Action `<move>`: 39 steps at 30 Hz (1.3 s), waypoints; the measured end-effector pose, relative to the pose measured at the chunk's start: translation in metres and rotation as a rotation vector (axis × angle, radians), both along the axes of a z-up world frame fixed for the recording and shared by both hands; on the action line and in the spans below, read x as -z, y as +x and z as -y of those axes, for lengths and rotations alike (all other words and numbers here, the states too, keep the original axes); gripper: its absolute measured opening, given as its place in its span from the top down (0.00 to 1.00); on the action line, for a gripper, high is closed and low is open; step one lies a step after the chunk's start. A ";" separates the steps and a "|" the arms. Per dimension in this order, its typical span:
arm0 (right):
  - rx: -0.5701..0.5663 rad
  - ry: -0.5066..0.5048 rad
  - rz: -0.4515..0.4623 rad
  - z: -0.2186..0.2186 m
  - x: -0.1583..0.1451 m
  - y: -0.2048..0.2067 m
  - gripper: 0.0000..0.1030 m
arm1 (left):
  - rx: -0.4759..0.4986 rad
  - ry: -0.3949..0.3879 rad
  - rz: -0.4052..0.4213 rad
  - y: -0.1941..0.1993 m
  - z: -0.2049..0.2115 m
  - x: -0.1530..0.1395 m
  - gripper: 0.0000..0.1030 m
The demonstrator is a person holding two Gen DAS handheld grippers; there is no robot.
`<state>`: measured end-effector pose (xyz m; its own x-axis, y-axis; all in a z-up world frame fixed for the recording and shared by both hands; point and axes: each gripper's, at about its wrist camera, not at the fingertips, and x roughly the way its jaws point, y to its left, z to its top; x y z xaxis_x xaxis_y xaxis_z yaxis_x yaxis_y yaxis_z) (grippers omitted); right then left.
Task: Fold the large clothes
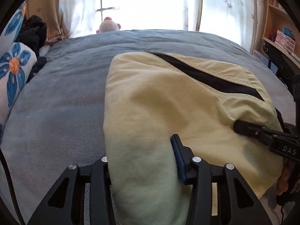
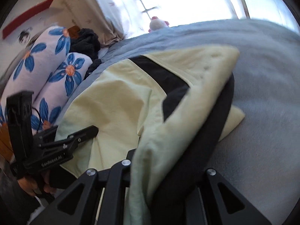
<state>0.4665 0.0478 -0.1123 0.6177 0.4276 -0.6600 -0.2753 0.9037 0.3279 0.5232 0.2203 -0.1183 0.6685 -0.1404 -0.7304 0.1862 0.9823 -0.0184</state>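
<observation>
A pale yellow garment (image 1: 168, 97) with a black stripe (image 1: 206, 75) lies on the grey bed cover (image 1: 56, 103). In the left wrist view my left gripper (image 1: 140, 150) has a thick fold of the garment's near edge filling the gap between its fingers, and the blue pad (image 1: 178, 159) lies against the cloth. The right gripper (image 1: 238, 126) grips the garment's right edge. In the right wrist view my right gripper (image 2: 168, 159) is shut on a yellow fold with a dark hem (image 2: 215, 131), which hides its fingertips. To its left, the left gripper (image 2: 91, 129) rests on the garment (image 2: 112, 97).
Two floral pillows (image 2: 46, 60) lie along the left side of the bed, with dark clothing (image 2: 86, 41) heaped behind them. A plush toy (image 1: 108, 25) sits at the far edge under curtains. A wooden shelf (image 1: 281, 35) stands at the right. Bare grey cover (image 2: 262, 93) shows beside the garment.
</observation>
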 end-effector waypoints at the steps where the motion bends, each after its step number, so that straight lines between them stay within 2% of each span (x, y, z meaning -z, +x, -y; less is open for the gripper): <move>1: 0.000 0.004 0.026 -0.001 -0.008 -0.001 0.90 | -0.004 -0.005 0.011 -0.004 0.002 -0.004 0.65; 5: 0.012 0.030 0.084 0.001 -0.025 0.004 0.90 | -0.008 -0.034 0.060 0.005 -0.014 -0.018 0.66; 8: 0.031 0.032 0.024 0.000 -0.007 0.018 0.89 | -0.011 -0.007 0.050 0.018 -0.017 -0.012 0.65; 9: 0.036 0.027 -0.016 -0.001 0.004 0.023 0.86 | -0.015 0.027 0.023 0.021 -0.016 -0.003 0.62; 10: 0.046 0.024 -0.060 -0.001 0.013 0.026 0.79 | -0.028 0.058 0.001 0.023 -0.014 0.005 0.53; 12: 0.075 0.073 -0.126 0.012 0.024 0.023 0.64 | -0.051 0.057 -0.001 0.019 -0.019 0.010 0.44; 13: 0.081 0.089 -0.135 0.017 0.024 0.020 0.60 | -0.072 0.051 0.002 0.015 -0.024 0.008 0.35; 14: 0.090 0.107 -0.148 0.027 0.021 0.015 0.59 | -0.091 0.055 0.007 0.011 -0.029 0.004 0.30; 16: 0.105 0.137 -0.148 0.045 0.010 0.004 0.58 | -0.092 0.063 0.014 0.001 -0.037 -0.004 0.30; 18: 0.121 0.109 -0.102 0.055 -0.005 -0.007 0.58 | -0.127 0.110 0.064 -0.013 -0.041 -0.018 0.32; 19: 0.131 0.073 -0.075 0.054 -0.012 -0.011 0.58 | -0.144 0.121 0.088 -0.017 -0.045 -0.026 0.39; 20: 0.132 0.040 -0.052 0.053 -0.020 -0.015 0.58 | -0.151 0.112 0.101 -0.019 -0.048 -0.033 0.55; 21: 0.138 0.024 -0.031 0.050 -0.027 -0.017 0.61 | -0.148 0.085 0.100 -0.021 -0.050 -0.039 0.65; 22: 0.141 0.007 -0.013 0.045 -0.032 -0.019 0.71 | -0.138 0.058 0.092 -0.024 -0.048 -0.044 0.82; 23: 0.139 -0.013 -0.003 0.039 -0.036 -0.020 0.76 | -0.128 0.040 0.088 -0.025 -0.045 -0.047 0.87; 25: 0.143 -0.041 0.020 0.027 -0.039 -0.020 0.80 | -0.096 0.031 0.089 -0.027 -0.036 -0.047 0.87; 29: 0.134 -0.086 0.017 0.021 -0.028 -0.018 0.82 | -0.022 0.104 -0.002 -0.021 -0.006 -0.018 0.89; 30: 0.141 -0.130 0.012 0.021 -0.023 -0.016 0.83 | -0.023 0.135 -0.026 -0.020 -0.002 -0.007 0.89; 32: 0.176 -0.232 -0.053 0.022 -0.006 -0.006 0.83 | -0.043 0.188 -0.037 -0.017 0.002 0.006 0.89; 33: 0.171 -0.220 -0.084 0.028 0.002 -0.003 0.83 | -0.052 0.194 -0.035 -0.016 0.002 0.010 0.89; 36: 0.175 -0.200 -0.101 0.036 0.009 -0.001 0.83 | -0.073 0.159 -0.042 -0.013 -0.001 0.010 0.89; 39: 0.181 -0.267 -0.100 0.028 0.013 -0.003 0.81 | -0.080 0.161 -0.052 -0.011 -0.002 0.012 0.89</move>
<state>0.4639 0.0201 -0.1249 0.5944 0.1204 -0.7951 -0.0805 0.9927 0.0901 0.5121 0.2223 -0.1305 0.6338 0.0328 -0.7728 0.1106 0.9850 0.1325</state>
